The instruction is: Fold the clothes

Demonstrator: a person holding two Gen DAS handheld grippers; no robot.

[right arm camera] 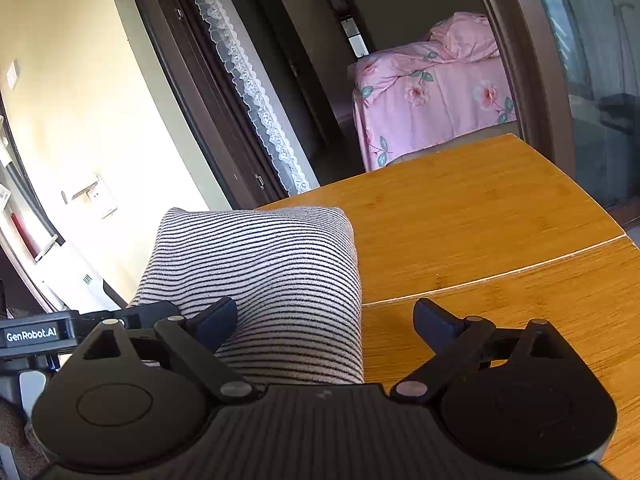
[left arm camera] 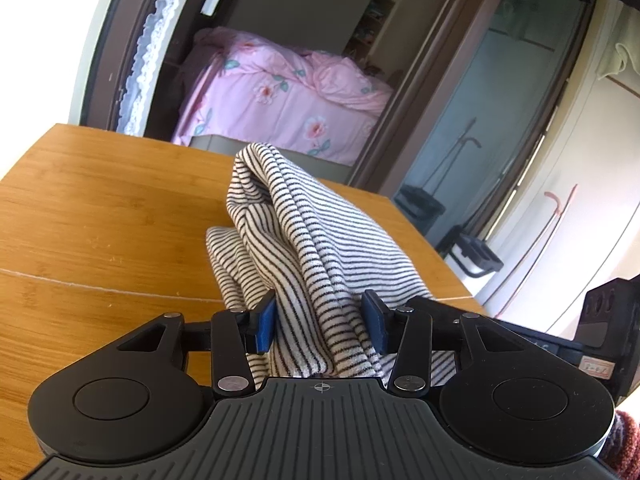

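A striped black-and-white garment (left arm camera: 304, 240) lies bunched on the wooden table (left arm camera: 100, 208). My left gripper (left arm camera: 324, 324) is partly closed around a bundle of the cloth, and its blue pads (left arm camera: 265, 326) press the fabric from both sides. In the right wrist view the same garment (right arm camera: 260, 272) shows as a folded, rounded bundle at the table's left edge. My right gripper (right arm camera: 324, 320) is open wide; its left finger (right arm camera: 216, 320) rests on the cloth and its right finger is over bare table (right arm camera: 500, 240).
Beyond the table is a doorway with a bed under a pink floral cover (left arm camera: 288, 96), also in the right wrist view (right arm camera: 432, 92). A lace curtain (right arm camera: 248, 80) hangs by the door frame. The other gripper's body (left arm camera: 600, 320) is at the right.
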